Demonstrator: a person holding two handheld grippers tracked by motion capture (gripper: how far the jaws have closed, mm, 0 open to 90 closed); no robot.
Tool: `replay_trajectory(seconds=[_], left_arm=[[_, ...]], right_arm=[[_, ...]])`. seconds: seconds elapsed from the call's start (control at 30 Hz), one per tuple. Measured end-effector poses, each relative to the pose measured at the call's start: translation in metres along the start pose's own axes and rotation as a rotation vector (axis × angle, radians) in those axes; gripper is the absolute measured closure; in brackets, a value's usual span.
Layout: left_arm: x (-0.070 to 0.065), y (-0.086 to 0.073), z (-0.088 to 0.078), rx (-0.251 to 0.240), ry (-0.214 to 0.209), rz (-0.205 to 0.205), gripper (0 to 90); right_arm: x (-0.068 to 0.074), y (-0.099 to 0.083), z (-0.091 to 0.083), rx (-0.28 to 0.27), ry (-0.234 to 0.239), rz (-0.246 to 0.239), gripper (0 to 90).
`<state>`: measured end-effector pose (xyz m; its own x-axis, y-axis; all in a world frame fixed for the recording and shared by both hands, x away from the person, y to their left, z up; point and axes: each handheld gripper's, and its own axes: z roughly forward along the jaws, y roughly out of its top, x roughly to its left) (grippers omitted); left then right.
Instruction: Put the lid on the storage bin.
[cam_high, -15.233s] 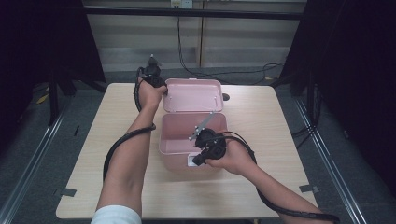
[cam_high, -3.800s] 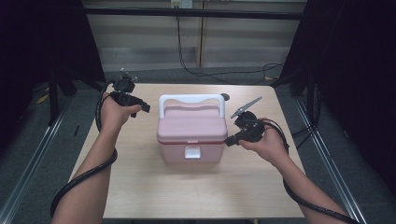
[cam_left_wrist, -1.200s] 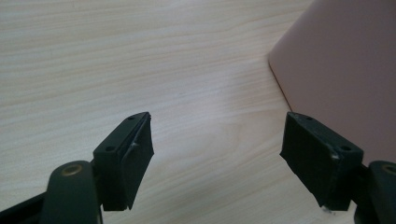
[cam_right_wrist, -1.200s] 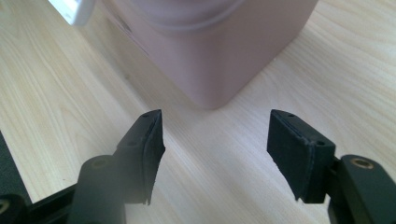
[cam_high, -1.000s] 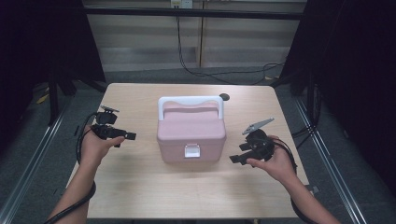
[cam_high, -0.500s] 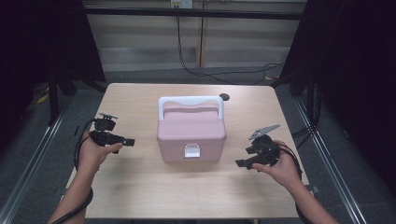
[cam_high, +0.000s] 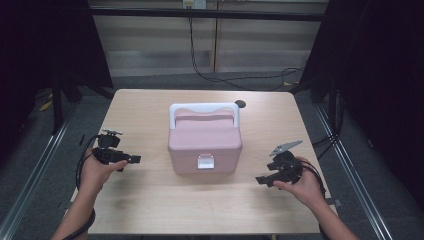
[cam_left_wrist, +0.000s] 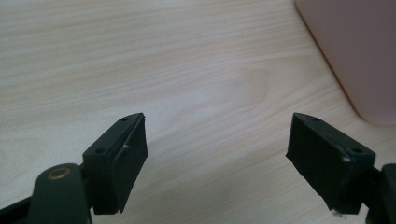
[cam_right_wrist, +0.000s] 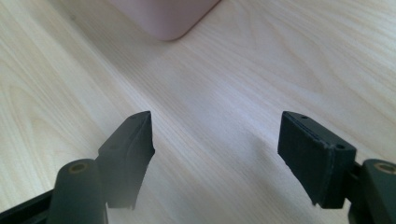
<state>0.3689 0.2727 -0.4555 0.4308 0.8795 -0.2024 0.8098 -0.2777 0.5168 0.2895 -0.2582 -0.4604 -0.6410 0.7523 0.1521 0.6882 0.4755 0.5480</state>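
While the pink box (cam_high: 204, 142) is sitting shut at the middle of the wooden table (cam_high: 150, 210), its white handle (cam_high: 203, 107) lying back over the lid, the person is holding one gripper out on each side of it, both well apart from it. The left forearm is coming up from the bottom edge and the left hand (cam_high: 95, 172) is gripping the left gripper (cam_high: 131, 160) with its jaws pointing level toward the box; in the left gripper view they are standing wide over bare wood, with nothing between them. The right hand (cam_high: 300, 186) is mirroring this pose, aiming the right gripper (cam_high: 262, 180) inward. Its jaws have just been opening and are also gaping wide and empty
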Motion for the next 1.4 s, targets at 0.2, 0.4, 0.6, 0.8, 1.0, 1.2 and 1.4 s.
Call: replay_trajectory(seconds=[0.2,0.4,0.6,0.8,1.0,1.2,1.4], left_arm=[[0.006,-0.009,0.001,0.006,0.002,0.009,19.7],[0.006,-0.015,0.003,-0.017,0.017,0.007,19.7],[0.008,-0.021,0.005,-0.011,0.022,0.022,19.7],[0.009,-0.025,0.006,-0.016,0.024,0.045,19.7],[0.009,-0.03,0.008,-0.021,0.029,0.06,19.6],[0.01,-0.036,0.009,-0.031,0.033,0.063,19.5],[0.011,-0.041,0.009,-0.034,0.035,0.058,19.4]], right_arm=[[-0.002,-0.01,0.006,-0.001,-0.018,0.007,25.6],[-0.004,-0.017,0.009,-0.004,-0.024,0.023,24.8],[-0.006,-0.024,0.012,-0.005,-0.028,0.026,24.5],[-0.007,-0.029,0.014,-0.012,-0.038,0.01,24.1],[-0.006,-0.032,0.015,-0.026,-0.054,-0.024,22.5],[-0.003,-0.039,0.017,-0.063,-0.076,-0.058,20.3],[-0.002,-0.044,0.017,-0.1,-0.086,-0.084,20.2]])
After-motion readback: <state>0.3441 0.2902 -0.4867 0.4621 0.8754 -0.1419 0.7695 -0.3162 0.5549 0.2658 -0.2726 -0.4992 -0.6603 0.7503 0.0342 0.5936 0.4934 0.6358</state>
